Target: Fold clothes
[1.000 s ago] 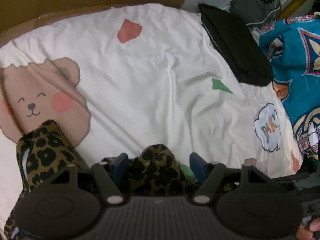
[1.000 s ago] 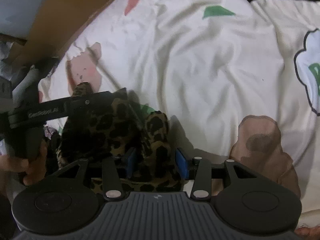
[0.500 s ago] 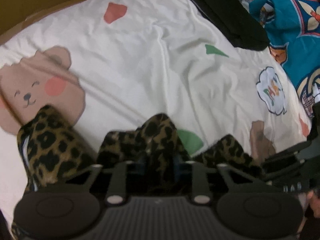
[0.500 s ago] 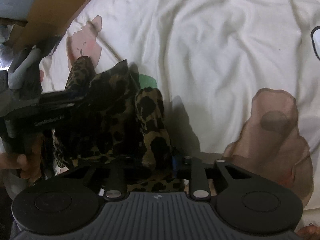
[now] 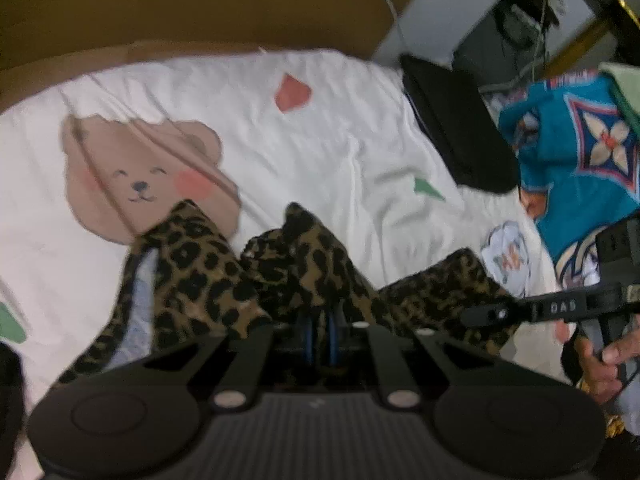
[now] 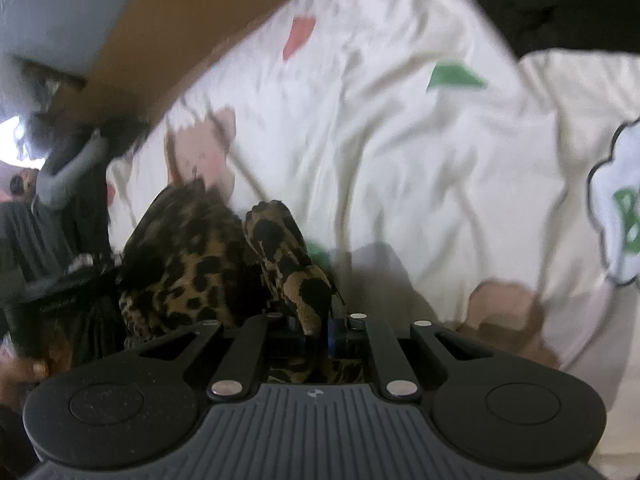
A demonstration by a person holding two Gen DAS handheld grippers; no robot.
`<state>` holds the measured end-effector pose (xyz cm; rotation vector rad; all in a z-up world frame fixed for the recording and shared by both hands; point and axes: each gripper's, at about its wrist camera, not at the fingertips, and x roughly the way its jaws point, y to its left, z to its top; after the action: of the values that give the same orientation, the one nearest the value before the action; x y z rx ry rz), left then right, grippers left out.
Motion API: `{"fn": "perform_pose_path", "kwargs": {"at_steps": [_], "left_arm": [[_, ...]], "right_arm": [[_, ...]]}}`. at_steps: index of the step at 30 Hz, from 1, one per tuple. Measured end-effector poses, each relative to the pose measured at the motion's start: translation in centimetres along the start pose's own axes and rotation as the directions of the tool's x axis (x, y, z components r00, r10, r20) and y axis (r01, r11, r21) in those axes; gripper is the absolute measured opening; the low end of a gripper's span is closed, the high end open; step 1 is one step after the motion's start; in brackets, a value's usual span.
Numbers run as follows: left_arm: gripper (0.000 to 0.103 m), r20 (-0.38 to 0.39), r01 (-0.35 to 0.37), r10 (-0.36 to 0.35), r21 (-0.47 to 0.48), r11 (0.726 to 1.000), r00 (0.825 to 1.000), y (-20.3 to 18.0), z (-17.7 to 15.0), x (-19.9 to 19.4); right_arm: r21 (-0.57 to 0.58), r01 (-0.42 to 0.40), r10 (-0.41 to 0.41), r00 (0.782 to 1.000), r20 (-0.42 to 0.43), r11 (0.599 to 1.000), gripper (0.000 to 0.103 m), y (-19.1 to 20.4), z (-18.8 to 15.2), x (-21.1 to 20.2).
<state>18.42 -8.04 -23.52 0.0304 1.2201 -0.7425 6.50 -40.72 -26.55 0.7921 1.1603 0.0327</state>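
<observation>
Left gripper [image 5: 319,334]: jaws closing, blue pads nearly together, clamped on a fold of leopard cloth.
Right gripper [image 6: 322,330]: jaws closing, pinched on another fold of the same cloth, a tube of fabric rising out between the pads.
Leopard-print garment [image 5: 224,276]: bunched and lifted at both pinch points, near the front edge of the bed; pale lining visible at its left side; one end draped over the bear print.
Hand [image 5: 600,360]: at the right of the left wrist view, wrapped around the handle of the right gripper.
Bedsheet [image 5: 340,152]: white, creased, printed with a smiling bear [image 5: 140,176], red, green shapes and a cloud figure near the right edge.
Black garment [image 5: 452,128]: lying along the far right edge of the bed, apart from the leopard cloth.
Teal patterned fabric [image 5: 580,152]: beyond the right edge of the sheet.
Brown headboard [image 5: 180,12]: along the far edge of the bed.
</observation>
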Motion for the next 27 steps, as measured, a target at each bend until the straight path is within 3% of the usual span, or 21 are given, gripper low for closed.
{"fn": "perform_pose_path", "kwargs": {"at_steps": [6, 14, 22, 25, 27], "left_arm": [[0.008, 0.061, -0.003, 0.009, -0.097, 0.995, 0.998, 2.3, -0.6, -2.3], [0.008, 0.046, 0.008, 0.0, -0.172, 0.985, 0.999, 4.6, -3.1, -2.5], [0.008, -0.063, -0.015, 0.004, -0.176, 0.984, 0.998, 5.0, -6.1, 0.9], [0.008, -0.1, -0.014, -0.002, -0.164, 0.986, 0.995, 5.0, -7.0, 2.0], [0.008, -0.119, -0.017, -0.001, -0.15, 0.988, 0.993, 5.0, -7.4, 2.6]], "right_arm": [[0.033, 0.006, -0.009, 0.997, 0.08, 0.999, 0.007, -1.0, 2.4, -2.3], [0.051, 0.015, -0.022, 0.99, 0.142, 0.999, 0.006, -2.4, 4.2, -4.0], [0.015, 0.091, -0.092, 0.991, 0.098, 0.996, 0.006, -4.5, 2.3, -1.2], [0.057, 0.098, -0.102, 0.992, 0.075, 0.994, 0.01, -6.0, 1.6, -0.3], [0.067, 0.094, -0.099, 0.992, 0.078, 0.993, 0.02, -6.5, 1.5, -0.3]]}}
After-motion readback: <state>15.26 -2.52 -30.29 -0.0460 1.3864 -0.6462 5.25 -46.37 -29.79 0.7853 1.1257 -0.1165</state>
